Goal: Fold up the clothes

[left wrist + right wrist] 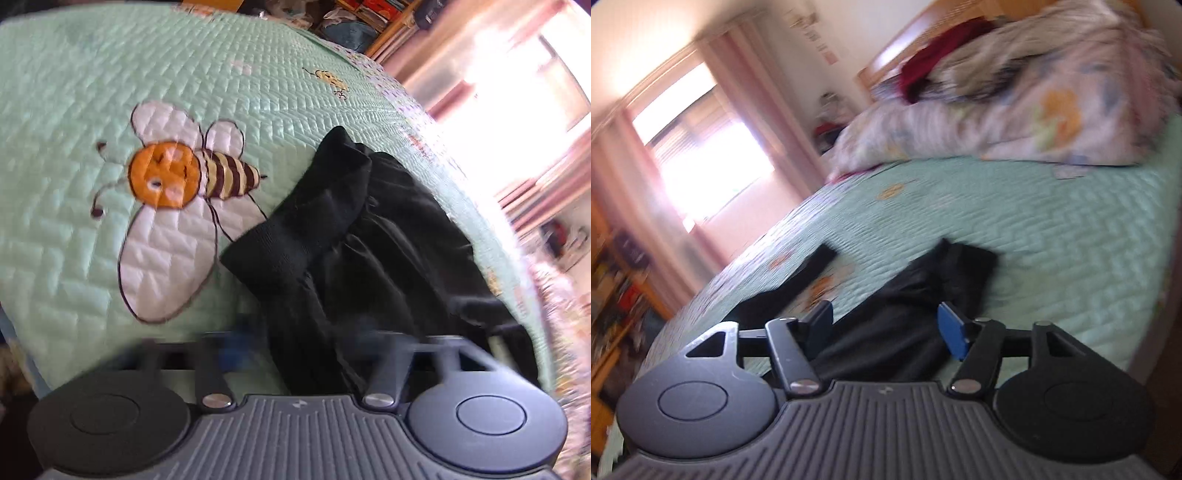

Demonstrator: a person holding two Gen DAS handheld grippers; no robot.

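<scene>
A: Bedroom, daylight; where is the garment?

B: A black garment [369, 236] lies crumpled on the mint quilt [74, 110] of the bed; in the left view it runs from just ahead of the left tongs [295, 339] up and away to their right, a ribbed cuff [269, 254] folded out ahead of them; a stitched bee [177, 177] sits ahead and to their left.

A: And the left tongs' grip?

B: Blurred; the fingertips are smeared and the cloth covers the gap; whether they hold it I cannot tell.

A: The right side?

B: The right tongs [886, 328] stand wide apart, blue pads [951, 328] showing, nothing pinched; the garment [897, 314] lies between and just beyond the fingers; one dark sleeve [812, 266] stretches ahead to the left.

A: Beyond that?

B: A floral duvet [1034, 110] heaped at the far right of the bed; pink curtains [746, 122] by a bright window far left.
</scene>
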